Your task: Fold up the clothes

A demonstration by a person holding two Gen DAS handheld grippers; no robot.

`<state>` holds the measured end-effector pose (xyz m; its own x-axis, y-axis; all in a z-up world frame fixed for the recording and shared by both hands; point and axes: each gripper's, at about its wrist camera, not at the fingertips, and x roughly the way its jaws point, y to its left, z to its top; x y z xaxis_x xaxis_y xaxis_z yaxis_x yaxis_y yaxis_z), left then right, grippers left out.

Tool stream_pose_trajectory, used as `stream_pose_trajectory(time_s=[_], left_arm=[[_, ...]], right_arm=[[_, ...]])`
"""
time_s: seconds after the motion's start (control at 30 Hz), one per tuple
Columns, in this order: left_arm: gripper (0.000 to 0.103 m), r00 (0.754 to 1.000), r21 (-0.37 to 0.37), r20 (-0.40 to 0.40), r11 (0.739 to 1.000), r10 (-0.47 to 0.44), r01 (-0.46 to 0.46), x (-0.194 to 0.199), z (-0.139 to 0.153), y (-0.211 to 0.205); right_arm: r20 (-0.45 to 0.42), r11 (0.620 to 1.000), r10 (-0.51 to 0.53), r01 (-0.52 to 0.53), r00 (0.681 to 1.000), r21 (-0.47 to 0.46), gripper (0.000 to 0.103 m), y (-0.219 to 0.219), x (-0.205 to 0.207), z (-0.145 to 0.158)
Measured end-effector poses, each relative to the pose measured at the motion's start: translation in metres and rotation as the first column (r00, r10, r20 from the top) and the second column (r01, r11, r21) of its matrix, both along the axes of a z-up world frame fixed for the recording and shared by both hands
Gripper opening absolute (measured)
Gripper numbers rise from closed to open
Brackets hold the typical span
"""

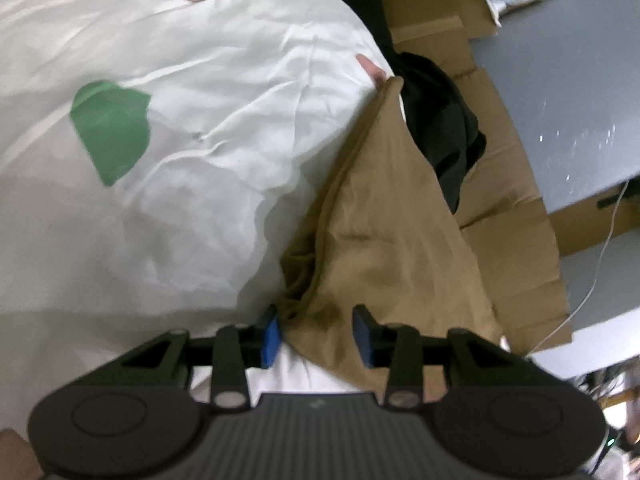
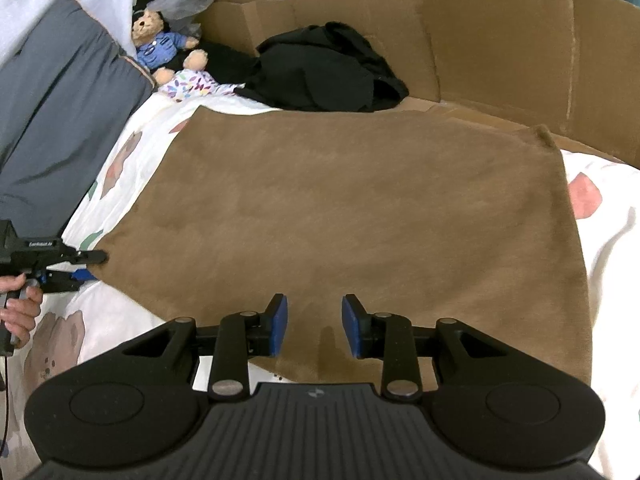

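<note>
Bedding first: I see a white sheet [image 2: 132, 148] with printed shapes covering the bed, and on it the brown cloth [image 2: 360, 208] lies spread flat, its far edge near a black garment [image 2: 320, 72] heaped against cardboard [image 2: 500, 40]. My left gripper [image 1: 316, 334] has its jaws partly apart over a bunched corner of that cloth, pads not pressing. My right gripper [image 2: 314, 330] hovers over the near edge, jaws parted, holding nothing. A small teddy bear [image 2: 158, 38] sits far back.

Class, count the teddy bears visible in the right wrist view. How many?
2. One teddy bear in blue, beside the grey pillow; another bear in floral print just below it. Others may be hidden.
</note>
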<state>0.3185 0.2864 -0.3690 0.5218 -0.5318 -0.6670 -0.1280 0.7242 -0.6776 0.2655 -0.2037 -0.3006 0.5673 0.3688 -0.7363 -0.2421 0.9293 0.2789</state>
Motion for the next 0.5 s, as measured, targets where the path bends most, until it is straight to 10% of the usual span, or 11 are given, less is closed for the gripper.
stream_pose_trajectory(time_s=[0.07, 0.5], left_arm=[[0.012, 1.000, 0.019, 0.003, 1.000, -0.019, 0.019, 0.001, 0.003, -0.001], [0.007, 0.997, -0.010, 0.063, 0.998, -0.055, 0.056, 0.008, 0.051, -0.011]], right_arm=[[0.004, 1.000, -0.003, 0.003, 1.000, 0.011, 0.034, 0.002, -0.001, -0.001], [0.036, 0.999, 0.051, -0.052, 0.998, 0.015, 0.044, 0.044, 0.006, 0.003]])
